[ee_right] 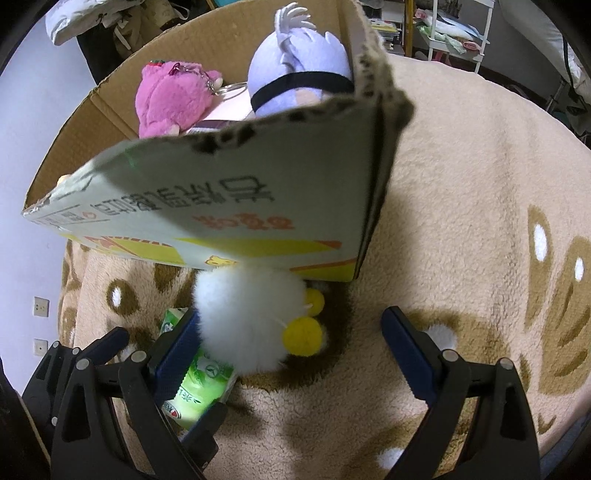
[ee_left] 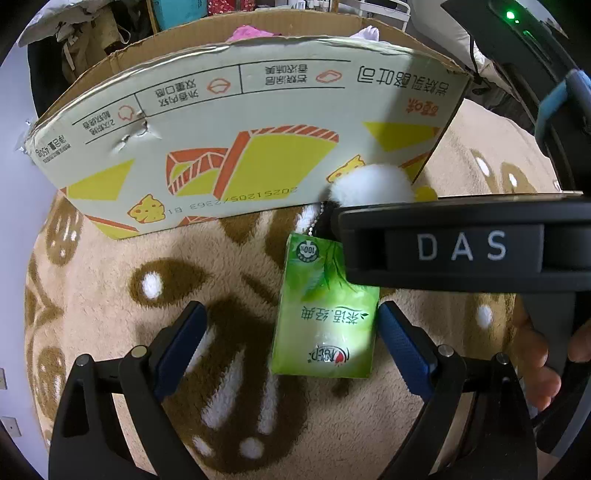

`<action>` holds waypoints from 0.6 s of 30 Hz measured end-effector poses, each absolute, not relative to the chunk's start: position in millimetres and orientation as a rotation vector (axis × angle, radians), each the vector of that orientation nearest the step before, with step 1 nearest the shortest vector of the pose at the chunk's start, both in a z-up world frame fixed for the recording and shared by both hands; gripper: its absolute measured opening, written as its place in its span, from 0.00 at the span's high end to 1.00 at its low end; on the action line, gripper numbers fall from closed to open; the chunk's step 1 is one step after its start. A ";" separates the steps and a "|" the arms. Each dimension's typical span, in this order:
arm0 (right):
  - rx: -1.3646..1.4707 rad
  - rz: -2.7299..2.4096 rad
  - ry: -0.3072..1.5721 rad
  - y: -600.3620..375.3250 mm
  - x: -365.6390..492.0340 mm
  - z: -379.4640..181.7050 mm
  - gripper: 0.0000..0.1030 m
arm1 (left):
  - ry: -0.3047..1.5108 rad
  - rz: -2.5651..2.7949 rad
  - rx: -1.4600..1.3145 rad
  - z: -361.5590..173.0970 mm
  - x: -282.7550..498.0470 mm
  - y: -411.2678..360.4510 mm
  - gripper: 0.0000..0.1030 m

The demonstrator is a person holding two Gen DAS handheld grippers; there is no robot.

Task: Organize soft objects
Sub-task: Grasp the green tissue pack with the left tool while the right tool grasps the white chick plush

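A green tissue pack (ee_left: 327,314) lies on the beige patterned rug between the open fingers of my left gripper (ee_left: 291,332), nearer the right finger. It also shows in the right wrist view (ee_right: 199,384). A white fluffy plush (ee_right: 247,317) with yellow pompoms lies against the cardboard box (ee_right: 258,206); it also shows in the left wrist view (ee_left: 369,182). My right gripper (ee_right: 291,343) is open around the plush, which touches its left finger. A pink plush (ee_right: 170,99) and a lilac plush (ee_right: 299,70) sit inside the box.
The box (ee_left: 236,140) stands on the rug just beyond both grippers. The right gripper's body (ee_left: 461,243) crosses the left wrist view above the tissue pack. Shelves and clutter (ee_right: 450,33) stand far behind. Open rug (ee_right: 480,184) lies to the right.
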State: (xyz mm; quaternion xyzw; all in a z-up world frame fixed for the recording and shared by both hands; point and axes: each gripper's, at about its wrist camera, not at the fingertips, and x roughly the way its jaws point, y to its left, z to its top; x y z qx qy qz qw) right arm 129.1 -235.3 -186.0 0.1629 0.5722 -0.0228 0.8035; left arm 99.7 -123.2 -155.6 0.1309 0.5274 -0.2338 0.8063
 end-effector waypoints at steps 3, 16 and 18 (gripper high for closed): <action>0.354 -0.048 1.229 -236.1 130.5 -188.5 0.03 | 1.138 -0.501 0.269 -157.0 101.1 -122.5 0.11; 0.379 -0.062 1.232 -248.0 135.3 -191.3 0.13 | 1.141 -0.492 0.319 -168.1 97.0 -126.1 0.32; 0.373 -0.059 1.232 -248.3 134.3 -188.8 0.16 | 1.140 -0.503 0.320 -168.2 94.1 -129.5 0.38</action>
